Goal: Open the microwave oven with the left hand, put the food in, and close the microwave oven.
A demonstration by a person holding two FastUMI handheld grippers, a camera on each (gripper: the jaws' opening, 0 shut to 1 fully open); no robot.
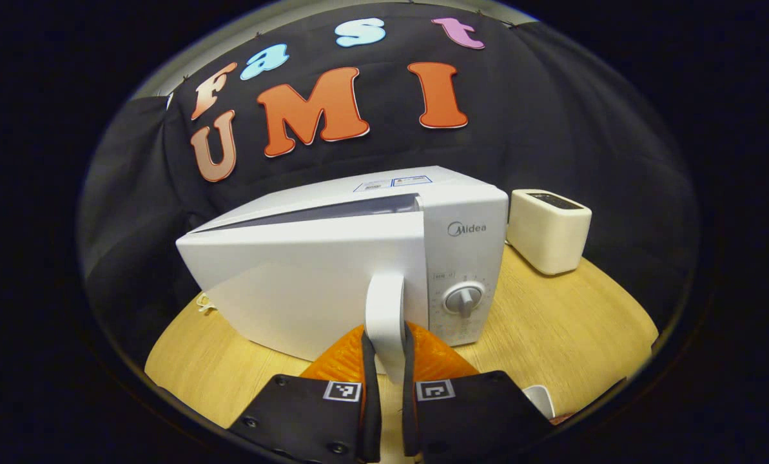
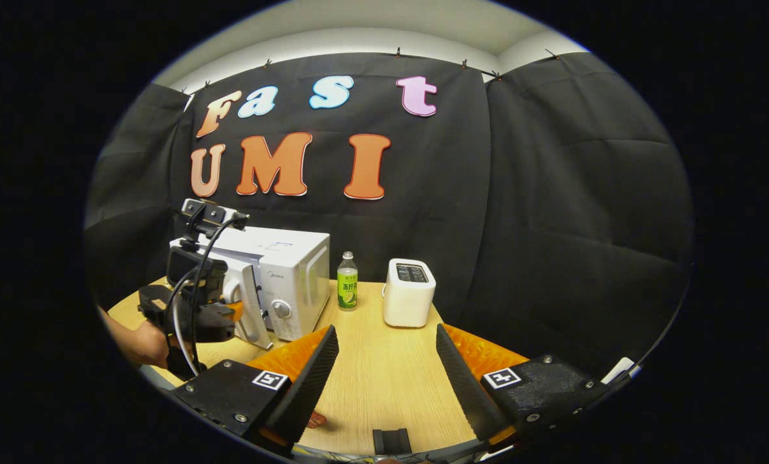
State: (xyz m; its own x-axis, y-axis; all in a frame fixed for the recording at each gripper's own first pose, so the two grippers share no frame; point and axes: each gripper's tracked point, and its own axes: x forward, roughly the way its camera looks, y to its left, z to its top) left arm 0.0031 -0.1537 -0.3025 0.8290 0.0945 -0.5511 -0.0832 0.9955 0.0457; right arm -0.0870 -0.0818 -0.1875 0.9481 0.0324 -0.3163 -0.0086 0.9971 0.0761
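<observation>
1. Door's cracked open a bit: left gripper (image 1: 387, 361) is clamped tight on the microwave door handle (image 1: 384, 316), dead ahead between its fingers. Microwave (image 1: 358, 258) needs swinging wide yet.
2. Right gripper (image 2: 384, 367) hangs wide open, holding nothing. Can't pick out the food for sure.
3. Toaster (image 2: 408, 291) and bottle (image 2: 347, 281) sit ahead of it, not really blocking.

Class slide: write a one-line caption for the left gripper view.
Left gripper clamps the microwave's door handle, door partly open.
</observation>
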